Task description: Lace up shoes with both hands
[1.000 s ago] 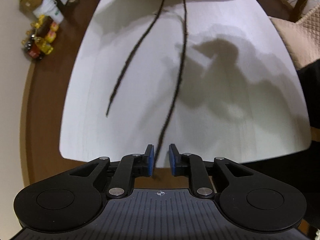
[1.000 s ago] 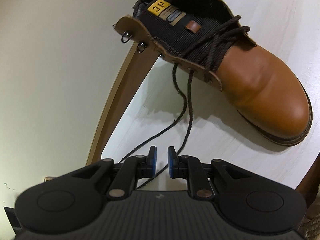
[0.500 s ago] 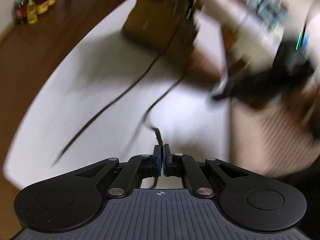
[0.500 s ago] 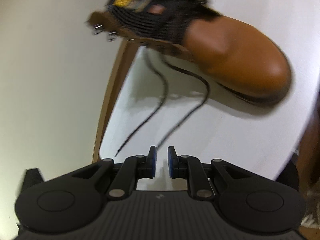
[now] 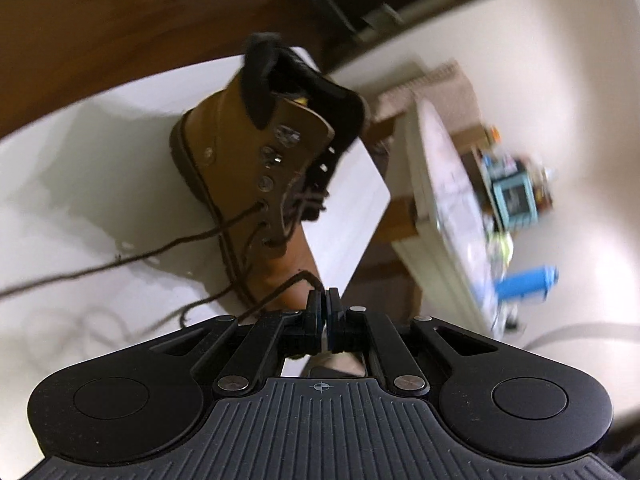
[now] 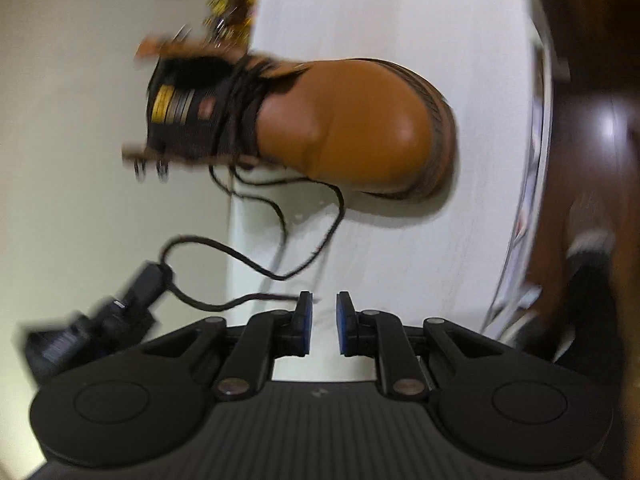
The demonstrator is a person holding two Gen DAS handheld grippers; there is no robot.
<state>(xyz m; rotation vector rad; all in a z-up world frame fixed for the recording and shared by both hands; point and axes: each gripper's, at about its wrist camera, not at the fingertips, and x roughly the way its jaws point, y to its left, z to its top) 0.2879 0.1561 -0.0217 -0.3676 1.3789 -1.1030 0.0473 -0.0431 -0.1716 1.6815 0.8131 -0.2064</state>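
The left hand-held gripper (image 5: 324, 300) has its blue pads pressed together on the dark brown lace (image 5: 280, 292), which comes out of the pinch as a short loop and runs back to the lower eyelets of the boot (image 5: 256, 164). The right hand-held gripper (image 6: 323, 312) has its jaws opening with nothing between them; the free end of the other lace strand (image 6: 260, 298) lies just beside its left pad, pointing across the gap, not inside it. From the right wrist view the left hand-held gripper shows as a dark blurred shape at lower left, with lace curling out of its tip, so both tools sit on the same side of the boot, near each other. The boot lies ahead of both: in the left view it stands just beyond the fingertips with its eyelet row facing the camera, and in the right view its toe points to the picture's right and its open tongue to the left. The right hand-held gripper is the nearer one to the loose strand, whose long axis runs roughly across its jaws, so closing on it probably calls for a small sideways shift first. The boot is tan leather with a dark padded collar, metal hooks up top, laced only through the lower holes, on a white tabletop (image 6: 400, 20).
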